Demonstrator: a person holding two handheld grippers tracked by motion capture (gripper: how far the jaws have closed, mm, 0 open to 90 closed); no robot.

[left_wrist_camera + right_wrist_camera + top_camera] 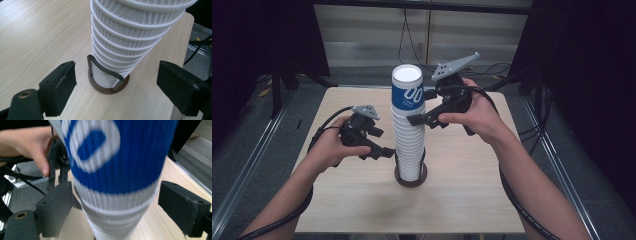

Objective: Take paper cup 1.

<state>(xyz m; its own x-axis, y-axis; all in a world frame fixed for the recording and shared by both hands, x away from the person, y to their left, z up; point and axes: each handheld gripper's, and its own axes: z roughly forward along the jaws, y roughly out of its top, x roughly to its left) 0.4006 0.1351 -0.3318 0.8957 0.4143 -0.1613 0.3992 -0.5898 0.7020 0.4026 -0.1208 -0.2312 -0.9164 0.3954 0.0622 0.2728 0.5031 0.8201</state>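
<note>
cup stack [408, 127] upright on counter [462, 200], left gripper [384, 152] jaws apart near base, right gripper [414, 120] jaws apart around blue top cup [407, 92]

A light wood-grain tabletop [462, 200] with rounded corners stands on a grey floor [272, 135]. Beyond the tabletop's far edge, a pale panelled wall [372, 30] has black cables [409, 45] hanging down it. Either side of the tabletop, dark curtains [592, 60] and metal floor rails [247, 165] run.

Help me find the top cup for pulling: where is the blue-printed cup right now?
The blue-printed cup tops the cup stack at the table's centre in the high view, with the right tool open around it.
</note>
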